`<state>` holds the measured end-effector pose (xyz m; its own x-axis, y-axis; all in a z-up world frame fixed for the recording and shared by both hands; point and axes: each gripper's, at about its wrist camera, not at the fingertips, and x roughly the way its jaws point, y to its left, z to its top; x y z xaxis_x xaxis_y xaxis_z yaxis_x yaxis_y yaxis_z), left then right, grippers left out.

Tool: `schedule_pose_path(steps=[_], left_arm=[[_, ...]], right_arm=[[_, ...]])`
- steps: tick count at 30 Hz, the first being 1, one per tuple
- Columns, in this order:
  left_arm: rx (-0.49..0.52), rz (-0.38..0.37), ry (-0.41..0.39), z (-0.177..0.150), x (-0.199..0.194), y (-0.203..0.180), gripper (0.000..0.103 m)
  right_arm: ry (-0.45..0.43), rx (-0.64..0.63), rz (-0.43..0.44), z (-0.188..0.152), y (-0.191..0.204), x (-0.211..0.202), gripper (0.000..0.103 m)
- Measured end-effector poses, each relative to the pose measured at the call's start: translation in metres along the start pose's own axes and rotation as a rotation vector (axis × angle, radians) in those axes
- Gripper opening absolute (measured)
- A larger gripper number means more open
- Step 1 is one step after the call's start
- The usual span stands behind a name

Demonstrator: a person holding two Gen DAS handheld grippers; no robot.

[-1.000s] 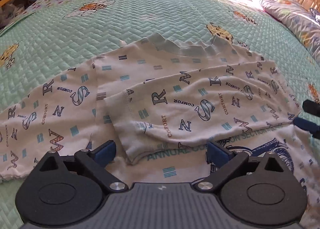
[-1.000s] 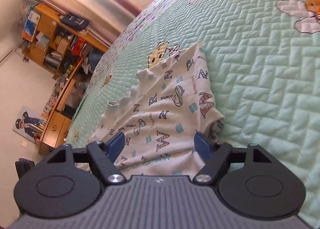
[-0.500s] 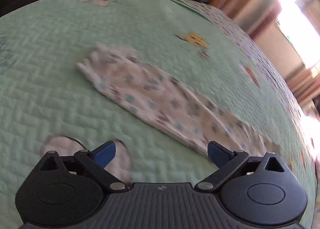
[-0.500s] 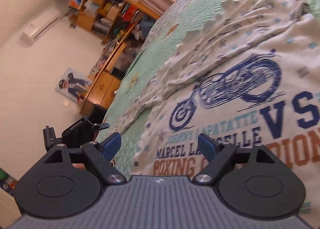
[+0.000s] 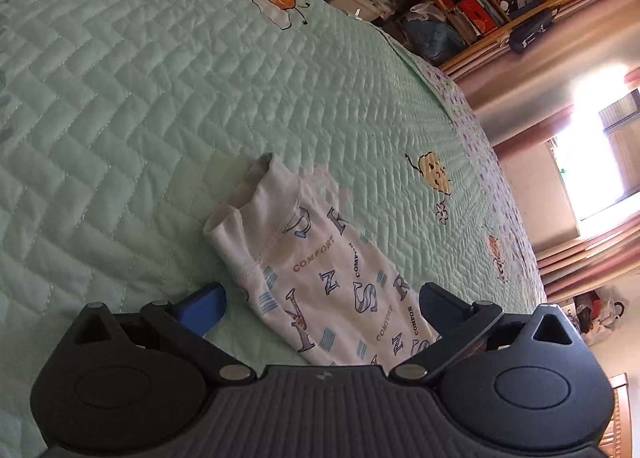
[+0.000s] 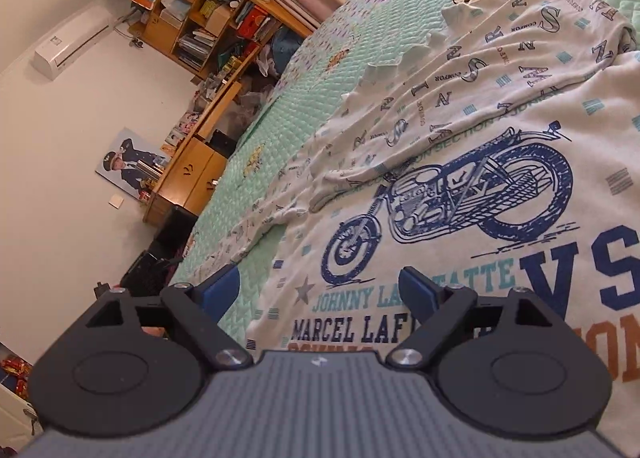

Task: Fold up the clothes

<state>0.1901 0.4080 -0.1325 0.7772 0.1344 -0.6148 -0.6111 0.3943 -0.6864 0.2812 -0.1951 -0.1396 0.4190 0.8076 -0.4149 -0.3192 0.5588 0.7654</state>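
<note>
Left gripper [image 5: 320,304] jaws wide apart, straddling the sleeve [image 5: 320,270] lying flat on the green quilt [image 5: 160,98], cuff pointing away, right gripper [image 6: 326,290] spread wide and empty, low over the shirt [image 6: 460,198] at its left edge, motorcycle print facing up.

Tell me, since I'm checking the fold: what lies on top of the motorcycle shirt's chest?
A letter-print sleeve is folded across the shirt above the motorcycle print, covering part of a teal text line. What lies beneath the shirt is hidden.

home bedrm: quilted bed [image 5: 168,90], shelves [image 6: 208,18]
</note>
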Motion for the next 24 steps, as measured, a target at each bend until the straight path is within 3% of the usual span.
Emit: schedule_pose_path(steps=[4, 8, 11, 13, 16, 19, 24], left_arm=[[-0.011, -0.037, -0.03, 0.005, 0.01, -0.002, 0.102], [0.016, -0.008, -0.05, 0.003, 0.006, -0.001, 0.094], [0.053, 0.041, -0.064, 0.0, 0.003, -0.003, 0.071], [0.05, 0.061, -0.066, -0.001, -0.001, 0.001, 0.044], [0.022, 0.089, -0.071, -0.002, -0.008, 0.011, 0.021], [0.021, 0.106, -0.079, -0.005, -0.015, 0.012, 0.008], [0.083, 0.141, -0.132, -0.01, -0.031, -0.008, 0.003]], right_arm=[[0.003, -0.01, -0.002, 0.001, -0.001, 0.0, 0.087], [0.006, -0.023, -0.009, 0.002, 0.0, 0.001, 0.087], [0.007, -0.031, -0.013, 0.002, 0.002, -0.001, 0.087], [0.006, -0.036, -0.015, 0.002, 0.004, -0.004, 0.087], [0.0, -0.039, -0.02, 0.001, 0.005, -0.01, 0.087], [-0.014, -0.041, -0.033, 0.001, 0.005, -0.019, 0.087], [-0.03, -0.047, -0.045, 0.001, 0.007, -0.031, 0.087]])
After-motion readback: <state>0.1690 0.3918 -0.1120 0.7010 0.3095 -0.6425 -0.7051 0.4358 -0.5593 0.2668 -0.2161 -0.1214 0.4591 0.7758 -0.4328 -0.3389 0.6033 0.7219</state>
